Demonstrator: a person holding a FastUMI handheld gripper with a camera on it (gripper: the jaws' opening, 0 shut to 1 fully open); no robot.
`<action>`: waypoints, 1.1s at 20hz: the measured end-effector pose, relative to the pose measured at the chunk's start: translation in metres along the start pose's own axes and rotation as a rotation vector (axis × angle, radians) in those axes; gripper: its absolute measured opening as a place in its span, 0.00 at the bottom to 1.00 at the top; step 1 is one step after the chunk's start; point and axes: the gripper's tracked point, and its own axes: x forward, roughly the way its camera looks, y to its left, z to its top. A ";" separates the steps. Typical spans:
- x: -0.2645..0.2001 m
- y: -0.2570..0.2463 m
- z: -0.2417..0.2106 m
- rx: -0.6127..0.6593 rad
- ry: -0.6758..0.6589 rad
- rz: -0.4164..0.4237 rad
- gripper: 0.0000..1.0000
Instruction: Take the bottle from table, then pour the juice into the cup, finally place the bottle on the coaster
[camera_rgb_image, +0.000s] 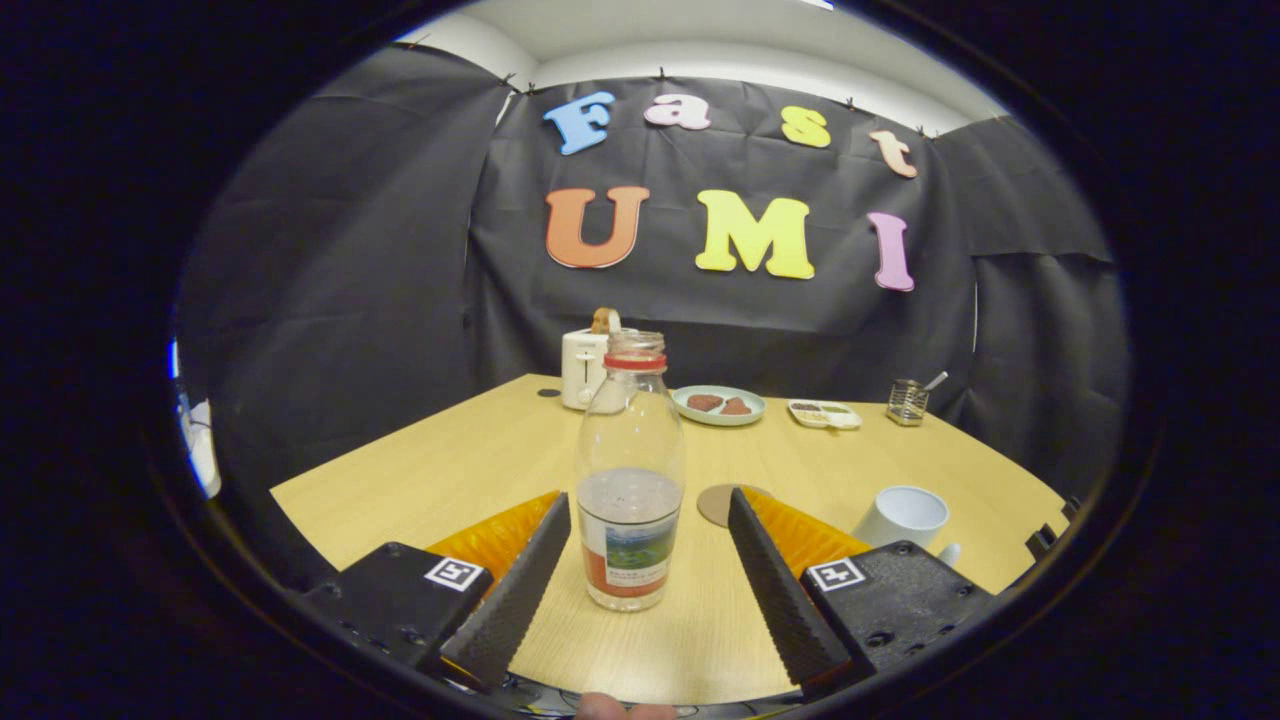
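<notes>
Standing upright between the fingers of the wide-spread claw (648, 535), the bottle (631, 480) touches neither.

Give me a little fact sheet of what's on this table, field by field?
gripper: open, black ribbed fingers either side of the bottle, not touching it
bottle: clear plastic bottle with red neck ring, upright, cap off, partly filled
coaster: round brown coaster, just beyond the bottle
cup: white mug, beside the other finger
table: light wooden table
far end: white toaster, pale green plate, small tray, wire holder
</notes>
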 end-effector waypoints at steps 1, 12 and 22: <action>0.005 0.001 -0.004 -0.002 0.000 -0.003 1.00; 0.039 0.014 -0.030 -0.130 0.027 -0.006 0.93; 0.025 -0.012 0.014 -0.010 -0.016 -0.013 0.80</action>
